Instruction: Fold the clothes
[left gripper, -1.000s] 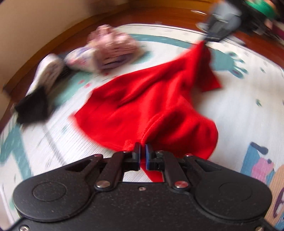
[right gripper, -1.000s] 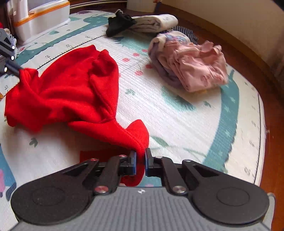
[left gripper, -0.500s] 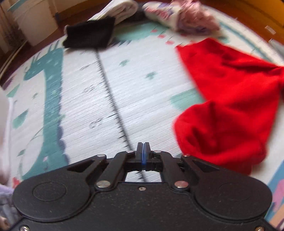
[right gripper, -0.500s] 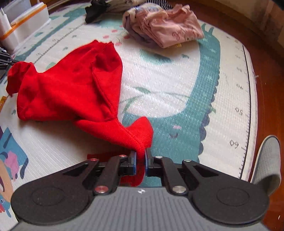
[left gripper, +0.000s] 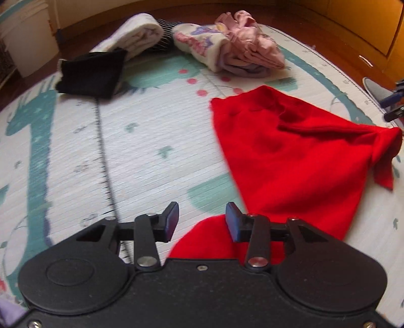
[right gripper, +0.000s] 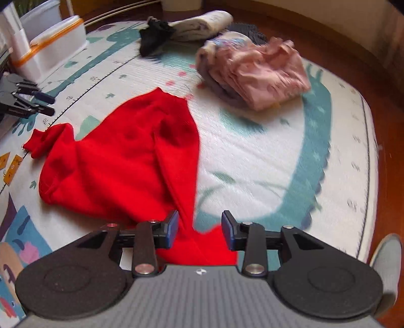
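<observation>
A red garment (left gripper: 290, 156) lies crumpled on the patterned play mat (left gripper: 126, 151). In the left wrist view my left gripper (left gripper: 202, 220) hovers over its near corner, jaws opening, with red cloth below the gap and neither pad touching it. In the right wrist view the red garment (right gripper: 121, 161) runs from the mat's left side down to my right gripper (right gripper: 200, 227). Its jaws are opening too, and a strip of the cloth lies loose between them. Each gripper shows at the edge of the other's view: left gripper (right gripper: 49, 104), right gripper (left gripper: 388, 108).
A pile of pink and lilac clothes (right gripper: 257, 73) sits at the mat's far side, beside a black garment (right gripper: 154, 35) and a rolled white cloth (right gripper: 202, 22). White storage boxes (right gripper: 50, 48) stand at the far left. A grey slipper (right gripper: 386, 254) rests on the wooden floor by the mat's edge.
Both grippers were shut on corners of the red garment and now stand open. The left one let go first and swung round; the right one released in the last half second.
</observation>
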Demonstrator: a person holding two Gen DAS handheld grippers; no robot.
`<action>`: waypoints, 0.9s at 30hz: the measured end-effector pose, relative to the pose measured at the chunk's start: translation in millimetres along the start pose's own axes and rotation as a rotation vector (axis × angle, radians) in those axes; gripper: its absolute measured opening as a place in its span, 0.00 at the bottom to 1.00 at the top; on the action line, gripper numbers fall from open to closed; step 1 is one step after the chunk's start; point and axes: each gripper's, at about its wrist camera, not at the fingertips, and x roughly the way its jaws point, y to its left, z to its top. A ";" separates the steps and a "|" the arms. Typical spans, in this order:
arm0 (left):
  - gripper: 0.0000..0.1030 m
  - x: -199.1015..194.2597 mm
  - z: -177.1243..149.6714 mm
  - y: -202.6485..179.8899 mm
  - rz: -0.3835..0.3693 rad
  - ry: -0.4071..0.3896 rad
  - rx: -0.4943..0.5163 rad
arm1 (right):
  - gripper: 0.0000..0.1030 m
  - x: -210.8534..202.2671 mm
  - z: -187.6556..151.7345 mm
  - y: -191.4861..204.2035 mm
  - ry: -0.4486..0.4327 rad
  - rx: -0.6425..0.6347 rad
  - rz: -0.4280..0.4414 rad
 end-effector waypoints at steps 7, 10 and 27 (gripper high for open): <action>0.46 -18.7 -26.8 -78.8 -0.199 -0.051 0.428 | 0.38 20.3 -5.3 92.1 -0.024 -0.477 0.019; 0.46 -26.9 -63.3 -113.1 -0.220 -0.075 0.669 | 0.37 27.2 -38.9 121.2 -0.018 -0.717 0.014; 0.51 11.7 -159.1 -157.4 0.063 -0.156 1.538 | 0.25 68.3 -42.6 69.6 0.050 -0.578 -0.086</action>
